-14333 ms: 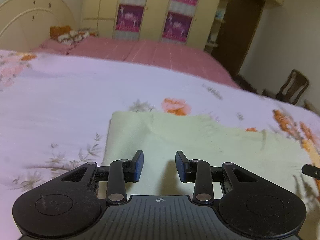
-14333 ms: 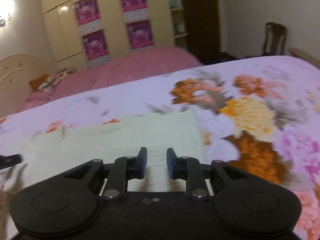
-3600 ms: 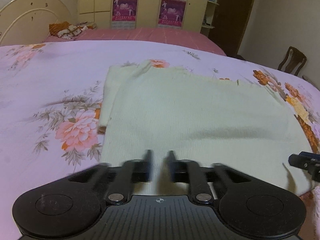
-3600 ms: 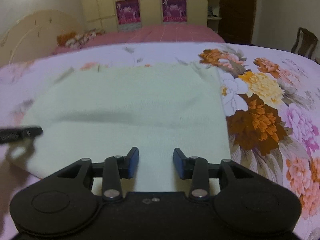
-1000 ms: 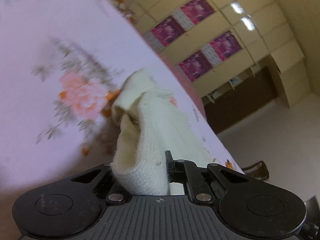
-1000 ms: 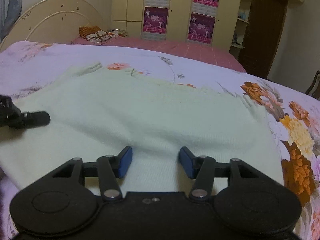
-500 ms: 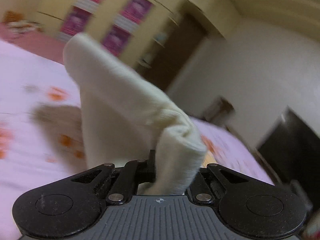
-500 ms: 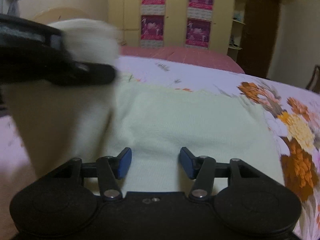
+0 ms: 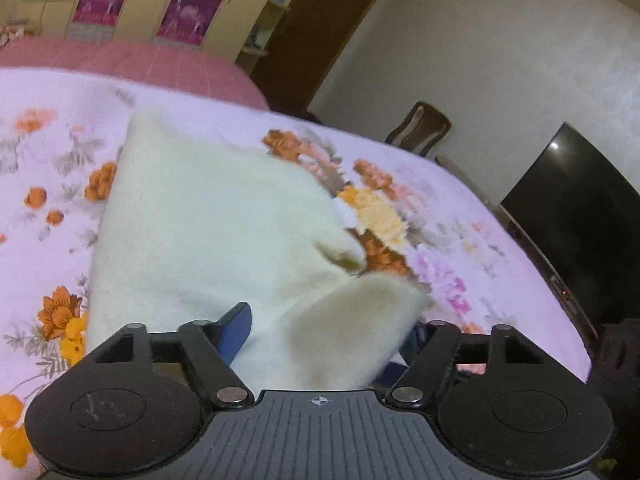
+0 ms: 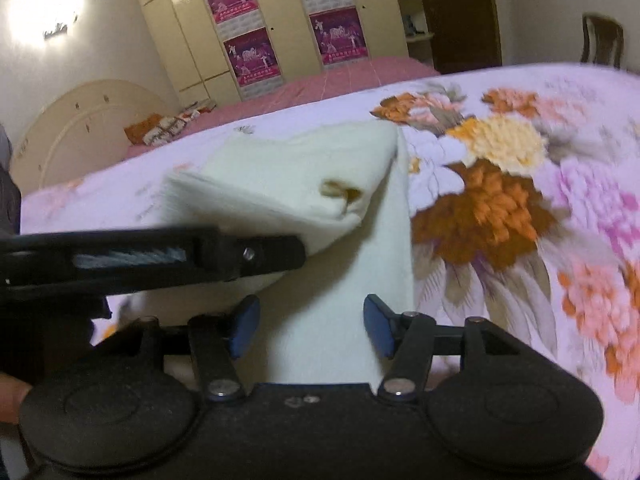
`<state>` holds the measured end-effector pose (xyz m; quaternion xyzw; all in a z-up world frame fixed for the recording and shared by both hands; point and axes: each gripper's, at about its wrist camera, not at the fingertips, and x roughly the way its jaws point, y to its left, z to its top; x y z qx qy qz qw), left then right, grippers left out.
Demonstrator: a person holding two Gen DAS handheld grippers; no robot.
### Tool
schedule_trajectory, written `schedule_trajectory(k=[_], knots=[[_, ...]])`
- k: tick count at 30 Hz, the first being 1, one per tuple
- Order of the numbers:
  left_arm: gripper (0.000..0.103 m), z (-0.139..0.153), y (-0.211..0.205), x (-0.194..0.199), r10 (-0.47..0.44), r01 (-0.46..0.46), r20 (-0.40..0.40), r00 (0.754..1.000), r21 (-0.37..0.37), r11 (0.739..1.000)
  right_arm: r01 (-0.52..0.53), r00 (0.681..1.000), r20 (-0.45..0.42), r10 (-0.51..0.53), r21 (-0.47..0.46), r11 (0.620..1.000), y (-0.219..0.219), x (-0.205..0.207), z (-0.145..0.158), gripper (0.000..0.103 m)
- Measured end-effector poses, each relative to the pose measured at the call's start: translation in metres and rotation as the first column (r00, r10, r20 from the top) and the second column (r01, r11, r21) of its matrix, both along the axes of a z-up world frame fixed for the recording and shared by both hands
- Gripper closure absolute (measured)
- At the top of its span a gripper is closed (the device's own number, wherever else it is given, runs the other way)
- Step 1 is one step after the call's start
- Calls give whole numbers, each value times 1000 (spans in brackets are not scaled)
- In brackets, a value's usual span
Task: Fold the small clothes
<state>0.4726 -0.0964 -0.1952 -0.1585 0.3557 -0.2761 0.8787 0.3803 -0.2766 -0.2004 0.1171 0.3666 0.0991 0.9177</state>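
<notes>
Cream knitted garment: lies partly folded over on floral lilac bedspread. Left tool: spread wide, a cloth fold lying loose between. Right tool: released, above garment's near edge.

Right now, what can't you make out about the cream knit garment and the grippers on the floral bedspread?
- Cream knit garment: near edge hidden under the gripper bodies in both wrist views; garment type unreadable.
- Left gripper: its right pad is covered by the raised cloth flap, left wrist view.
- Brown mark at the fold: blurred, right wrist view; label or stain unclear.
- Garment's left side: blocked by the left gripper, right wrist view.
</notes>
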Motion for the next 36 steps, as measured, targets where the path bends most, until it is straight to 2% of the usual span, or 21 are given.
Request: schedule_trajectory(k=[3,7,14,17,21,22,25,27,31,33,36], knots=[[30,12,9,-16,2,-2,-6,1000,-44,999,2,1000,-15,-2,30,1000,-7,-7,4,43],[30,20,36,-26,92,-92,0,996,-95,991,5,1000,-29,-4,58,998,-16,-20,11,43],[30,6,73,-27,221,-222,20,975,30,975,-25,999,-29,29,152,988,-18,-32,21,33],[30,-11,71,-24,223,-222,-9,975,74,972,-4,999,-52,15,212,977,-19,-19,15,33],[30,-35,62,-16,206,-197,-70,976,113,974,85,994,-83,-68,227,970,-23,2,5,33],[30,-37,61,-18,207,-200,-56,977,116,973,94,994,-82,-77,231,968,-23,8,3,34],[30,-38,57,-15,207,-200,-48,977,121,972,78,995,-72,-63,238,968,-20,23,-1,43],[30,-38,58,-14,209,-202,-54,976,110,973,84,995,-73,-69,235,968,-17,35,-5,55],[30,-37,58,-10,209,-203,-54,976,103,974,120,991,-82,-101,276,953,-19,51,-10,67],[30,-37,59,-10,216,-210,-54,975,97,973,100,993,-79,-82,257,961,-14,57,-10,86],[30,-33,58,-9,223,-219,-48,974,82,972,66,998,-32,-61,183,981,-6,57,0,91]])
